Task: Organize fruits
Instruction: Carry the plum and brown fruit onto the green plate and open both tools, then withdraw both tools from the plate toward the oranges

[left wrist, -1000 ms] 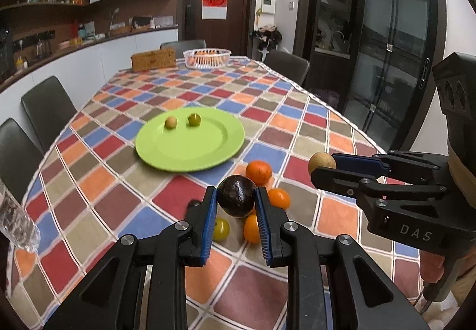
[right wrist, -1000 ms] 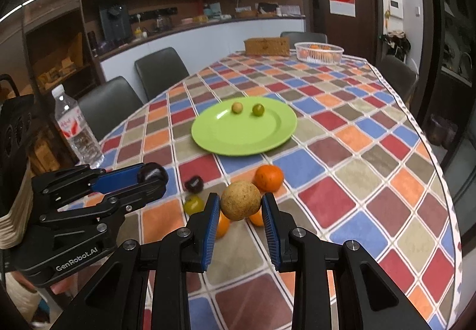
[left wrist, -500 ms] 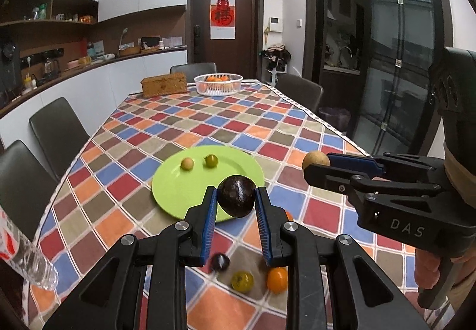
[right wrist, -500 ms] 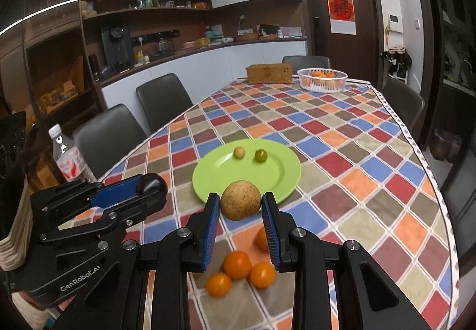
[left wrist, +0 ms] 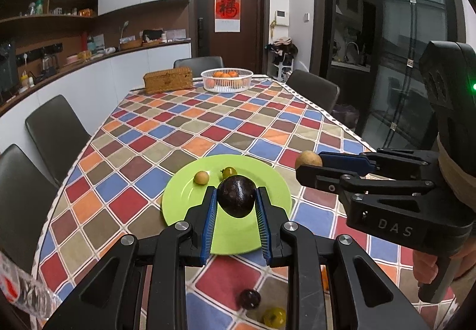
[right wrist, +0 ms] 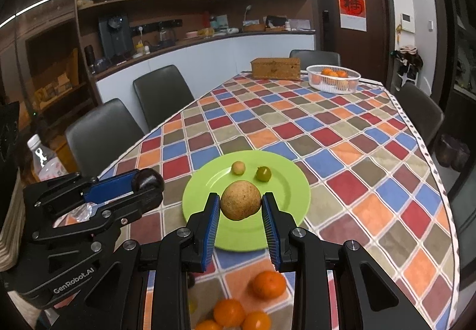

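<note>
My left gripper is shut on a dark purple-brown fruit, held above the near part of the green plate. My right gripper is shut on a tan round fruit, also above the green plate. On the plate lie a small tan fruit and a small green fruit. Several oranges lie on the checkered cloth below my right gripper. A small dark fruit and a yellow-green fruit lie below my left gripper.
A white basket of oranges and a wicker box stand at the table's far end. A water bottle stands at the left edge. Dark chairs line the table's sides.
Both grippers have risen and moved forward with their fruits, from over the loose fruit to above the green plate. The loose fruits now lie below the grippers.
</note>
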`<state>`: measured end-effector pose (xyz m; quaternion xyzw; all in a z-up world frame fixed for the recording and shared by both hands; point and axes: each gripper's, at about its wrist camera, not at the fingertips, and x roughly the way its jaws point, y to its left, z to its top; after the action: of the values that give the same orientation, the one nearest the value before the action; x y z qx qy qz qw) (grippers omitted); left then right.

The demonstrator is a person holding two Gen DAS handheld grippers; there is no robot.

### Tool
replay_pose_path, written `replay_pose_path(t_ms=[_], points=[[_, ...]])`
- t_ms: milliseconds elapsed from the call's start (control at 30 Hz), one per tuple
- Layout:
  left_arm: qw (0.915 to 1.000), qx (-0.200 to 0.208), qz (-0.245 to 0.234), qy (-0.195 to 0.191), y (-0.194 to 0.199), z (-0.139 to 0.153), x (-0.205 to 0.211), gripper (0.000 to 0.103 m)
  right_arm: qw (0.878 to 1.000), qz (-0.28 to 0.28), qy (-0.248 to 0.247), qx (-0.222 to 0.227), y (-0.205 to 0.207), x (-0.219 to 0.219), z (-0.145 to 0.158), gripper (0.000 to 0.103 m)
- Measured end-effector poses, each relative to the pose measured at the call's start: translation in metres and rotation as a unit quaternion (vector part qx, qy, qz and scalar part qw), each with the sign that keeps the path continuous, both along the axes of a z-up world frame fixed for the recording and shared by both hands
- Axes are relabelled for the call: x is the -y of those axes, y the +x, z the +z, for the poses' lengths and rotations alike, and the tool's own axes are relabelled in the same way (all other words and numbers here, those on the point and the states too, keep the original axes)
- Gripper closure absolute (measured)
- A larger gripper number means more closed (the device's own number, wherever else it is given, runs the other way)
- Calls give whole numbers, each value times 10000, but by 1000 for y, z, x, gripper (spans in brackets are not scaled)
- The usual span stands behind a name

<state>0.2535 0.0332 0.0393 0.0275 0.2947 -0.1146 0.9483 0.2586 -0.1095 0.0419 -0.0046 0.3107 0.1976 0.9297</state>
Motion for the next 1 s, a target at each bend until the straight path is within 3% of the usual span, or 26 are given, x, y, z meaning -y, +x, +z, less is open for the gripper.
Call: replay_pose_path(t_ms=[467, 900, 1000], points=[[9964, -749, 56, -401, 83, -43, -23, 77, 9976, 98, -238, -648, 78, -22, -34, 73], [9887, -1462, 161, -294, 130, -84, -30, 76, 9884, 10, -333, -1483, 132, -26, -79, 73], [9898, -1400, 135, -244, 126, -81, -29, 69, 9884, -68, -305, -1487, 134, -23, -81, 72]])
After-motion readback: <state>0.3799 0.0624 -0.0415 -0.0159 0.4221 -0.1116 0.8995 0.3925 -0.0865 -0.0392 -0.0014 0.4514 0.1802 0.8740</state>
